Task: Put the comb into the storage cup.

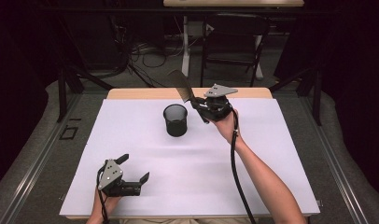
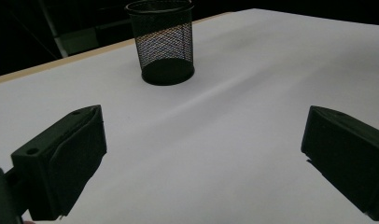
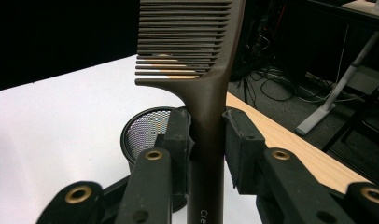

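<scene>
Left gripper point(image 1: 134, 169) rests near the table's point(image 1: 271, 186) front edge, jaws spread wide with nothing between them. Black mesh pen cup point(image 1: 175, 120) stands upright mid-table. Just right of it, right gripper point(image 1: 195, 103) clamps a brown comb point(image 1: 182, 85) by its handle, teeth end raised above the cup's far side.
</scene>
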The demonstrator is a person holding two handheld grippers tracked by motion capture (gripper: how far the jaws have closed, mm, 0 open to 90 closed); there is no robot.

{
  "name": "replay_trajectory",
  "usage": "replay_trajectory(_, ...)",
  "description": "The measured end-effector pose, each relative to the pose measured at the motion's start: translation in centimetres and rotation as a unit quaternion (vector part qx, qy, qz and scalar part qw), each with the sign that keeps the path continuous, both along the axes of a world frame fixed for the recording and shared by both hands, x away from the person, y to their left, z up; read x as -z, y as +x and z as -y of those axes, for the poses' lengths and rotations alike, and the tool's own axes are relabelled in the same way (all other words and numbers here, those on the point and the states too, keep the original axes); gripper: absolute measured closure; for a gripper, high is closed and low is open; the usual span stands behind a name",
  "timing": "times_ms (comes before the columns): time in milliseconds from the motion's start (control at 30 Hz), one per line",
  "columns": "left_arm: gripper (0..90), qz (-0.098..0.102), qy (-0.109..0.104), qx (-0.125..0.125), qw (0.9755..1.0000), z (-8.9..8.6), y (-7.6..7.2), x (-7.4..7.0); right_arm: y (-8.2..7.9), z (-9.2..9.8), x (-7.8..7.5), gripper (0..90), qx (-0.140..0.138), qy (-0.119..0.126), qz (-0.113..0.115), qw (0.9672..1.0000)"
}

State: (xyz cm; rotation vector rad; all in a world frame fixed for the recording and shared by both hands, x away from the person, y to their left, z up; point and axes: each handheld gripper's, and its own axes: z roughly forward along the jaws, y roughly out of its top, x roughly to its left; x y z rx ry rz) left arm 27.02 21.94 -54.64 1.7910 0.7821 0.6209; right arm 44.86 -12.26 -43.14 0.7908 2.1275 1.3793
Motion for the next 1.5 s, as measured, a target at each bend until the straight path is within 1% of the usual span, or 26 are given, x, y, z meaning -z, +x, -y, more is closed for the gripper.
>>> replay_trajectory(133, 0.0, -0.001, 0.000, 0.000, 1.0000, 0.0, 0.0, 0.0, 0.2, -0.2, 0.2, 72.7, -0.001, 0.004, 0.000, 1.0000)
replay_trajectory(233, 0.0, 0.001, -0.001, 0.002, 1.0000, 0.1, 0.0, 0.0, 0.3, -0.4, 0.4, 72.7, -0.002, 0.003, -0.005, 1.0000)
replay_trajectory(500, 0.0, 0.002, -0.002, 0.003, 1.0000, 0.1, 0.0, 0.0, 0.5, -0.9, 0.4, 72.7, -0.003, 0.008, -0.001, 1.0000)
replay_trajectory(633, 0.0, 0.001, -0.005, 0.001, 1.0000, 0.0, -0.1, 0.0, 0.5, -1.2, 0.2, 72.7, -0.008, 0.015, 0.002, 0.9998)
replay_trajectory(733, 0.0, 0.002, -0.003, 0.002, 1.0000, 0.1, -0.1, -0.1, 0.6, -1.5, 0.2, 72.7, -0.011, 0.021, 0.003, 0.9997)
replay_trajectory(800, 0.0, 0.000, -0.003, 0.002, 1.0000, 0.1, -0.1, 0.0, 0.6, -1.6, 0.3, 72.7, -0.013, 0.028, 0.006, 0.9995)
replay_trajectory(933, 0.0, -0.002, -0.002, 0.002, 1.0000, 0.2, 0.0, 0.0, 0.8, -1.7, 0.5, 72.7, -0.014, 0.035, 0.007, 0.9993)
replay_trajectory(1233, 0.0, 0.000, -0.001, 0.004, 1.0000, 0.2, -0.1, 0.0, 0.9, -1.9, 0.4, 72.7, -0.007, 0.048, 0.026, 0.9985)
replay_trajectory(1500, 0.0, -0.001, -0.001, 0.002, 1.0000, 0.2, 0.0, 0.0, 1.1, -1.8, 0.4, 72.7, -0.002, 0.060, 0.034, 0.9976)
